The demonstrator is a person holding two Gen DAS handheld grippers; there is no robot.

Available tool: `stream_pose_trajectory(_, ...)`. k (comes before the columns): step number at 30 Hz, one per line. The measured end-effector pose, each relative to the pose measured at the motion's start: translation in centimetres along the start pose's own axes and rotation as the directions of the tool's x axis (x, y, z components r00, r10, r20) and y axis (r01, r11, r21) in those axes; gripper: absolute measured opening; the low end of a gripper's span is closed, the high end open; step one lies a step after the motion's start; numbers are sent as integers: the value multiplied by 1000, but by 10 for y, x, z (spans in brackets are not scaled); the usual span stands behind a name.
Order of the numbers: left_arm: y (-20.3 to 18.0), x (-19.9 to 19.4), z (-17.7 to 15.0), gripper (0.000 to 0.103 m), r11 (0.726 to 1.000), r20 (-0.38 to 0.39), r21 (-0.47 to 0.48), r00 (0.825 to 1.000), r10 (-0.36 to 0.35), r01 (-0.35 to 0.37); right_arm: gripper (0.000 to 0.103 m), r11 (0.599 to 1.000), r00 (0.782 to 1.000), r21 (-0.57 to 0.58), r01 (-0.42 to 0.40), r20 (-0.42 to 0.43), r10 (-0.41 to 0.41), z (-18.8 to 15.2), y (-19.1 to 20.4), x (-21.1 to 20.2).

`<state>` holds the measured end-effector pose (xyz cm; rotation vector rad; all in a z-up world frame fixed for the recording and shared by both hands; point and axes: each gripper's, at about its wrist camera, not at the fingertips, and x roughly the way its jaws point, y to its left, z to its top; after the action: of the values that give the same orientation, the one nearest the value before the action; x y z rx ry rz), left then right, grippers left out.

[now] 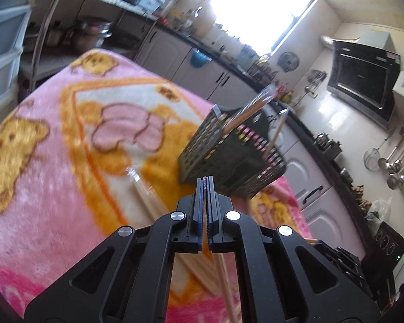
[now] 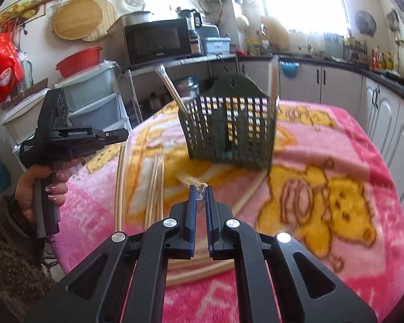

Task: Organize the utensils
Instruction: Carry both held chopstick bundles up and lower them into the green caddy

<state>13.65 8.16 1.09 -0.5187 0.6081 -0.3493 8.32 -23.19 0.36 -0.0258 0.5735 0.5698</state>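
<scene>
The left hand-held gripper (image 1: 205, 179) has its jaws pressed fully together, with a sliver of clear wrapper seemingly pinched at the tips and a wrapped chopstick pair (image 1: 223, 277) hanging below it; whether the sticks themselves are clamped I cannot tell. The right hand-held gripper (image 2: 201, 188) is nearly closed on the crinkled clear end of another wrapped pair (image 2: 191, 181), probably gripping the sleeve because it is the easiest part to catch on soft cloth. Both point towards the dark slotted utensil basket (image 2: 229, 132), which stands on the pink bear-print blanket (image 2: 336, 140) covering the bench and already has several chopsticks (image 2: 172, 91) leaning out of it, so each pair seems bound for it. More loose chopsticks (image 2: 155, 188) lie flat on the blanket between the two tools, apparently not yet sorted. In the right wrist view the person's hand (image 2: 44, 180) holds the left tool off to the side, clear of the basket. The upright sticks and the basket's tall back panel could obstruct an approach from above
</scene>
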Motion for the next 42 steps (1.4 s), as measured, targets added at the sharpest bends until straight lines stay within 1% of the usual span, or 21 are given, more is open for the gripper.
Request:
stream_pose_trajectory(5,-17,-6,12,0,999,31,25,999,-43,42,6,1000,999,-29,0,45,1,17,8,-2)
stream_pose_trajectory(8,-26,-6,16,0,997,36,27,997,-71,70,6,999,997,-42,-1,73,5,26,11,-4)
stream_pose_trajectory(13,-39,-5,23,0,994,48,53,994,-99,97,6,998,992,-64,4,123,4,42,15,-10)
stream_pose_trajectory(22,-63,-3,35,0,984,49,103,987,-153,147,6,998,983,-54,8,186,2,55,13,-23)
stream_pose_trajectory(35,-102,-7,62,0,958,85,176,966,-243,226,6,998,961,-31,48,274,-38,73,2,-48)
stream_pose_trajectory(42,-128,-7,77,0,940,102,233,954,-281,252,6,997,943,-26,70,327,-57,84,-4,-61)
